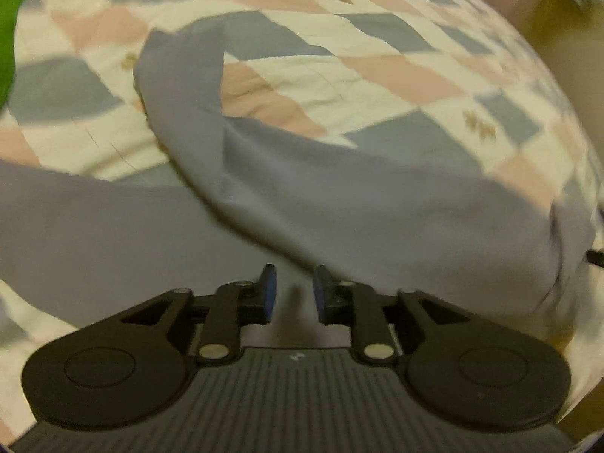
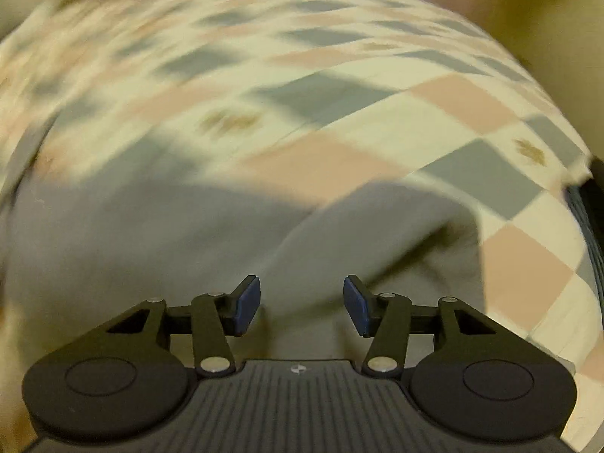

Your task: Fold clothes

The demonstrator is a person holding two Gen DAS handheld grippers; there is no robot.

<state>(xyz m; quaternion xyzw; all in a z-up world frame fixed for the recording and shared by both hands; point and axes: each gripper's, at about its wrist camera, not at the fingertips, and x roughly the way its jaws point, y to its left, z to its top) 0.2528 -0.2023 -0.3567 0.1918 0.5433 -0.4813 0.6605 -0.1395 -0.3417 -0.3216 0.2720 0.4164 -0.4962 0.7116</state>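
Observation:
A grey-blue garment [image 1: 264,196] lies spread and rumpled on a checked bedspread [image 1: 339,75], with one part reaching up to the far left. My left gripper [image 1: 294,294] is just above the garment's near part, jaws open with a narrow gap, holding nothing. In the right wrist view the same garment [image 2: 188,234] fills the lower middle, with a raised fold at the right. My right gripper [image 2: 302,302] hovers over it, open wide and empty. This view is blurred by motion.
The bedspread [image 2: 339,120] has pink, grey and cream squares and covers the bed. A green item [image 1: 7,30] lies at the far left edge. The bed's right edge and a yellowish floor [image 1: 558,19] show at the right.

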